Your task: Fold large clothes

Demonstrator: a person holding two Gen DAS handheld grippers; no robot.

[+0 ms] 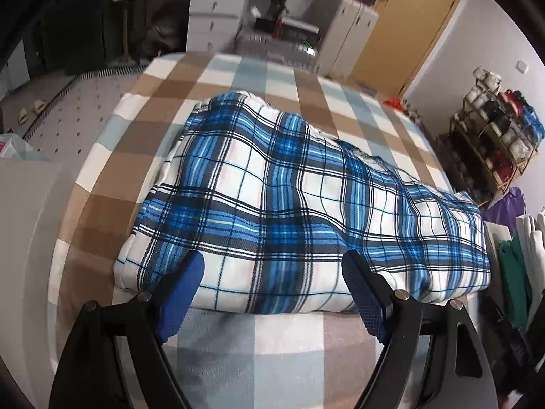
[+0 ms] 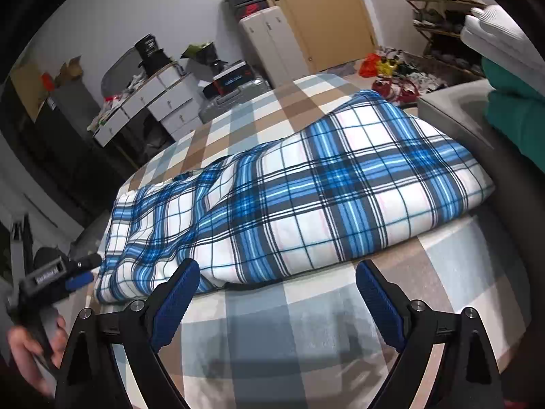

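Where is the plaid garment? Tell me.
The plaid garment lies folded on the checked bedspread, filling the middle of both wrist views just beyond the open fingertips, its right end near a grey box.

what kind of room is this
Most likely a lived-in bedroom: a bed with a checked cover holds the plaid garment, white drawers stand beyond it, and a shoe rack lines the wall.

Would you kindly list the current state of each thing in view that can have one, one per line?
plaid garment: folded into a long bundle, lying on the checked bedcover.
left gripper: open, nothing between the fingers.
right gripper: open, empty, in front of the garment's near edge.
wooden door: closed.
white drawers: closed.
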